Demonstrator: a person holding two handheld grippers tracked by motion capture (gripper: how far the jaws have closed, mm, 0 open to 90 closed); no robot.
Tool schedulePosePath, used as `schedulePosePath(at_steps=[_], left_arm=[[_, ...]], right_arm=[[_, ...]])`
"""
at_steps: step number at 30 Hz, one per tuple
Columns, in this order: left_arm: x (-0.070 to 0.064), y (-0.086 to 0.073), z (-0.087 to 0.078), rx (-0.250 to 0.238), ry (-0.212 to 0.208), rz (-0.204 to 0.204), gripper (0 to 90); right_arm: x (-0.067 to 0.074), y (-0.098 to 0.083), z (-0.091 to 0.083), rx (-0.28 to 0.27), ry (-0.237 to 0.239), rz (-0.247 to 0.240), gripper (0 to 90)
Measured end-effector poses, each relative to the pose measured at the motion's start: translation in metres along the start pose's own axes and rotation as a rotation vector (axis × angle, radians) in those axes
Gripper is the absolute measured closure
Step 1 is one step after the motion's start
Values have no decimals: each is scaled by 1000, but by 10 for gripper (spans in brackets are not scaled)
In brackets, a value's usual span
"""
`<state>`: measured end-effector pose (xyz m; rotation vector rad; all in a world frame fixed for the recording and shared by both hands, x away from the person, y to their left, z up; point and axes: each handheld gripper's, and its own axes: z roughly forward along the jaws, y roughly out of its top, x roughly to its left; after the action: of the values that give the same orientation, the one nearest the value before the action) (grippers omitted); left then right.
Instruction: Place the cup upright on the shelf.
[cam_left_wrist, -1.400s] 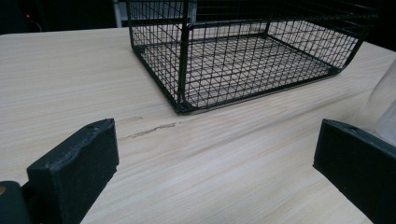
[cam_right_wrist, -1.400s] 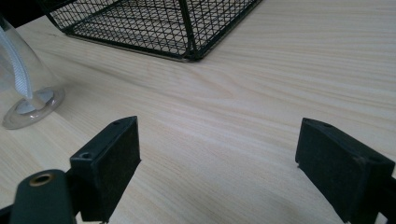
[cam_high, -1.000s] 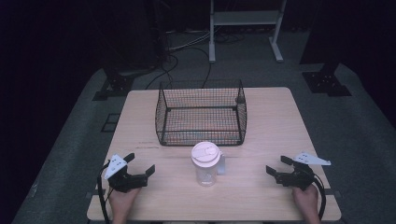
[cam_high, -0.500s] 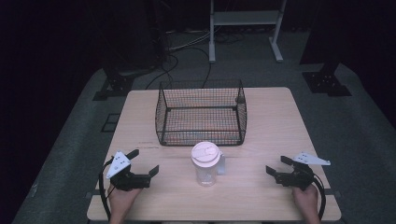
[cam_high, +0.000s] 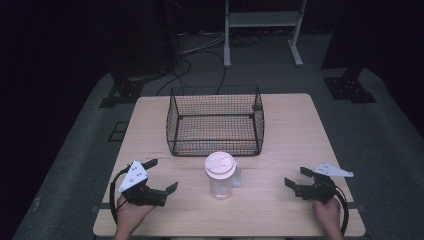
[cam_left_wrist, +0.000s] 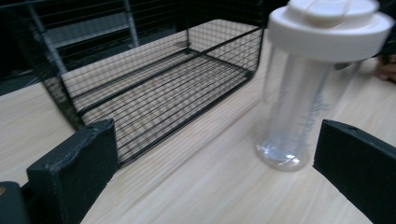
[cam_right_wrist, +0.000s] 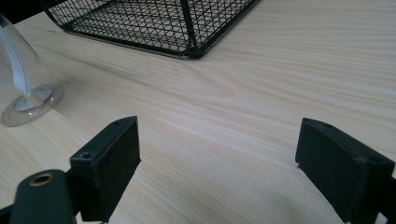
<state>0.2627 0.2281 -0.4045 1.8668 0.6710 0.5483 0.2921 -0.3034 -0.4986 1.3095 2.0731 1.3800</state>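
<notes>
A clear plastic bottle (cam_high: 220, 176) with a white lid stands upright near the table's front middle. Behind it sits an empty black wire basket (cam_high: 215, 122). My left gripper (cam_high: 162, 174) rests at the front left, open, its jaws angled toward the bottle and about a hand's width from it. In the left gripper view the bottle (cam_left_wrist: 308, 93) stands ahead between the wide-apart fingers (cam_left_wrist: 74, 172), with the basket (cam_left_wrist: 154, 88) to its left. My right gripper (cam_high: 295, 176) is open at the front right, nothing between its fingers (cam_right_wrist: 107, 163). The bottle's base (cam_right_wrist: 28, 98) is at that view's left edge.
The wooden table (cam_high: 300, 130) has bare room on both sides of the basket. The basket's corner (cam_right_wrist: 191, 28) lies ahead of the right gripper. Dark floor with cables, stand feet and a white frame (cam_high: 262, 30) lies beyond the far edge.
My left gripper has shifted slightly to the right, toward the bottle. The right gripper, the bottle and the basket have stayed put.
</notes>
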Motion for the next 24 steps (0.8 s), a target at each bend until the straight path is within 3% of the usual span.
schedulePosePath(at_steps=[15,20,24], left_arm=[[-13,22,4,23,-100,37,0],[-15,29,5,24,-166,24,0],[-17,34,7,42,-186,25,0]], right_arm=[[-1,0,0,-6,7,3,129],[-1,0,0,-8,10,2,129],[-1,0,-1,-10,15,3,129]])
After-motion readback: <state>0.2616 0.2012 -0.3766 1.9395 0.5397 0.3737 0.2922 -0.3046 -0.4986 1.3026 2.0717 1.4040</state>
